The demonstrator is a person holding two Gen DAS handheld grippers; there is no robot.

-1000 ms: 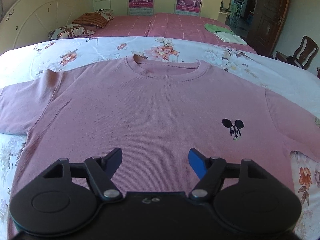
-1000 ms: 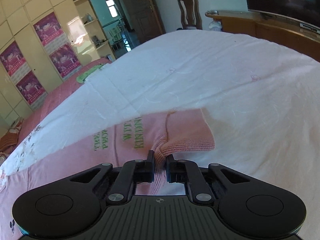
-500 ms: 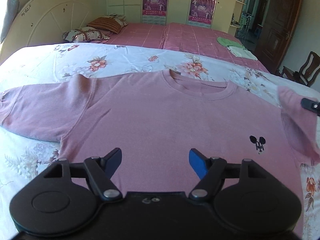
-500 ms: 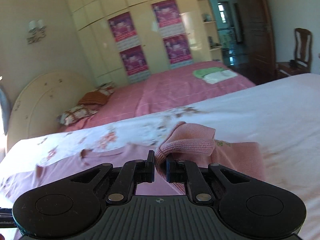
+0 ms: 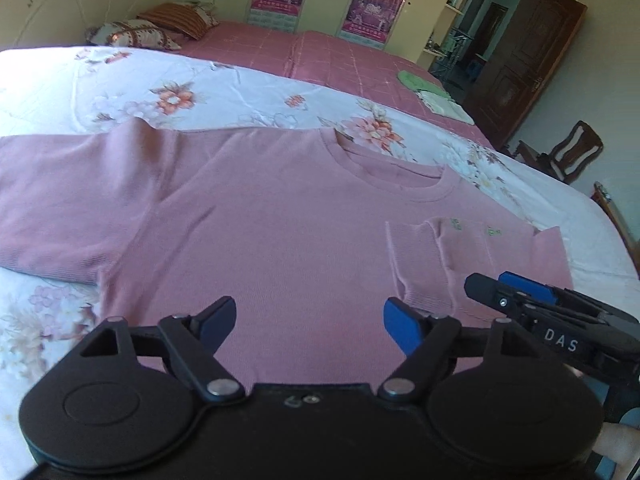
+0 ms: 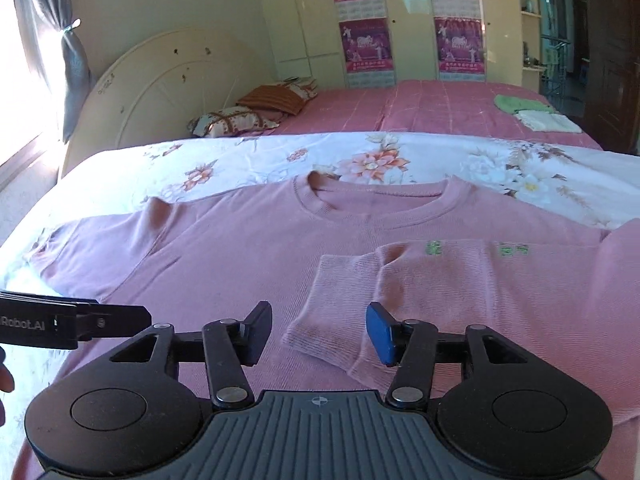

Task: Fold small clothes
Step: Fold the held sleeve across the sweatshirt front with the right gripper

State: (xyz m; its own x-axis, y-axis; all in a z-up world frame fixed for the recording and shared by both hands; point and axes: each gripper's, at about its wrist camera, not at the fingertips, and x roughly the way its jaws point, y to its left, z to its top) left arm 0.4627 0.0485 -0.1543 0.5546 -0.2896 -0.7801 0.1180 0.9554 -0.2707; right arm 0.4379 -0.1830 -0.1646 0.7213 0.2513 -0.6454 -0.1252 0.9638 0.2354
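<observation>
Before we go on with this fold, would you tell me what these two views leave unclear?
- T-shirt hem: in both wrist views, hidden behind the gripper bodies.
- Green lettering on the folded-over sleeve: too small and blurred to read.
- Left sleeve: its cuff is cut off by the left view's edge.
- Folded cloths on the far bed: too small to identify.
</observation>
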